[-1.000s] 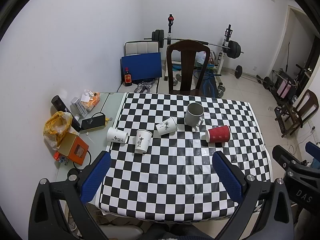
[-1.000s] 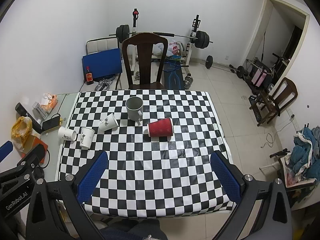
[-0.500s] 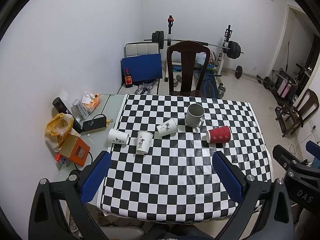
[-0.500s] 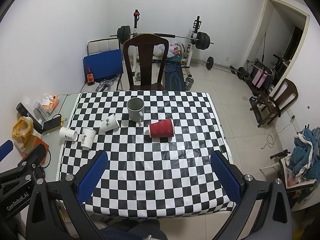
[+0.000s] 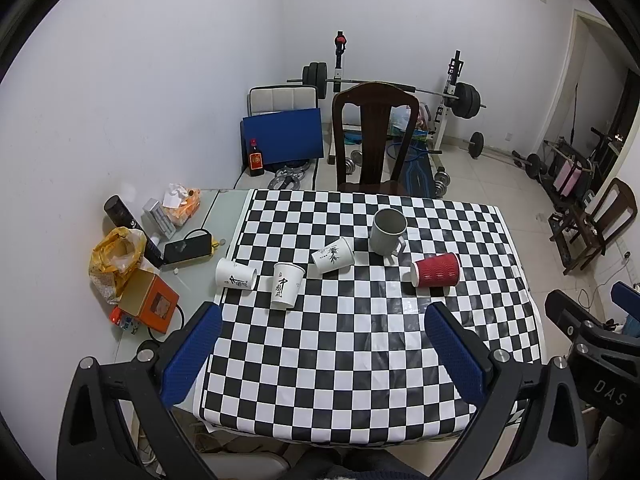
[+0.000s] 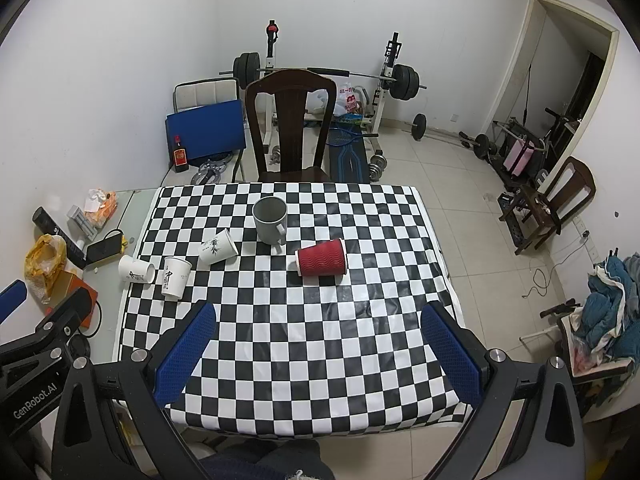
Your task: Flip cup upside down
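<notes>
Lying sideways: red cup point(image 6: 321, 263); grey mug point(image 6: 270, 219) upright, empty; both hand-held grippers point(image 5: 320, 344) point(image 6: 318, 338) agape.

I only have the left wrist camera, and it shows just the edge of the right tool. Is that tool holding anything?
Observer: No. The right tool is open and empty, hanging over the near part of the table, well short of the red cup lying on its side.
Operator: What is out past the table's right side? My view stops there.
Observer: A heap of blue clothes, set apart from the table.
Operator: Anything on the floor between the two?
Observer: A thin white cable trails across the tiles there.
</notes>
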### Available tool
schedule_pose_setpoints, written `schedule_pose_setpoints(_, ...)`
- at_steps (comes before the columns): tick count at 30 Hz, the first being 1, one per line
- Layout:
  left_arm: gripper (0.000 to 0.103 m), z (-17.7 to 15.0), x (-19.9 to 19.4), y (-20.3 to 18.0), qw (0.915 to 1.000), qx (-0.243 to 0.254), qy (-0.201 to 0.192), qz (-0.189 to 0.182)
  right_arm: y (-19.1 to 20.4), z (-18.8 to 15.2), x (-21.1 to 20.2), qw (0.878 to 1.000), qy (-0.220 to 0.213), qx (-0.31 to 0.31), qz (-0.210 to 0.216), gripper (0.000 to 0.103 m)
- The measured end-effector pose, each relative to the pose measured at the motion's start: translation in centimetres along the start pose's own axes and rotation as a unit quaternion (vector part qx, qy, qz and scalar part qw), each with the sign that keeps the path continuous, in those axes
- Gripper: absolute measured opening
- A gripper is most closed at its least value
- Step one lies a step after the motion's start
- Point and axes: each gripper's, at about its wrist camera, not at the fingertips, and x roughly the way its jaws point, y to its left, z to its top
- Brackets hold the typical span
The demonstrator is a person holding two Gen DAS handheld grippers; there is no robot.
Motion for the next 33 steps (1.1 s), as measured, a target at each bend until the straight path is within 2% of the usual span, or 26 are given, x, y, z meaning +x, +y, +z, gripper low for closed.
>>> schedule_pose_setpoints(10, 0.103, 0.0, 0.0, -0.1, 1.0000, 0.000, 0.001, -0.002, -0.1, -0.1, 0.1, 1.000, 0.000, 0.001, 0.001, 0.103)
schedule_pose_setpoints(14, 0.103, 1.4, 0.6, -0.7, 1.0000, 0.002, 0.004, 0.007, -0.3, -0.1, 0.3, 1.000, -0.001, 0.004, 0.000, 0.103)
schedule_pose_setpoints(16, 0.103, 2.4, 2.2, -1.1, 0.9999, 0.005, 0.003, 0.016, 0.5, 0.6, 0.4, 1.000, 0.004, 0.009, -0.004, 0.103)
schedule_pose_setpoints(17, 0.103, 4.4, 2.1, -1.6, 0.9997, 0.008, 0.002, 0.021, 0.9, 0.9, 0.7, 1.000, 0.006, 0.010, -0.006, 0.103)
schedule_pose_setpoints(19, 0.103, 4.6, 4.3, -1.4, 0.9992, 0.014, -0.001, 0.038, 1.6, 1.3, 2.1, 1.000, 0.014, 0.011, -0.011, 0.103)
schedule_pose_setpoints(22, 0.103, 5.3, 10.0, -1.3, 0.9961, 0.043, 0.012, 0.076, 2.5, 1.6, 6.1, 0.999, 0.039, 0.004, -0.026, 0.103)
schedule_pose_setpoints(25, 0.103, 4.7, 15.0, -1.3, 0.9915, 0.076, 0.037, 0.098, 3.2, 2.0, 11.5, 0.996, 0.079, -0.005, -0.038, 0.103)
schedule_pose_setpoints(26, 0.103, 5.0, 17.2, -1.4, 0.9890, 0.092, 0.048, 0.105, 2.5, 1.7, 14.4, 0.995, 0.096, -0.006, -0.039, 0.103)
schedule_pose_setpoints(33, 0.103, 4.4, 27.6, -2.3, 0.9684, 0.199, 0.082, 0.126, 4.0, -0.8, 29.8, 0.980, 0.196, -0.009, -0.044, 0.103)
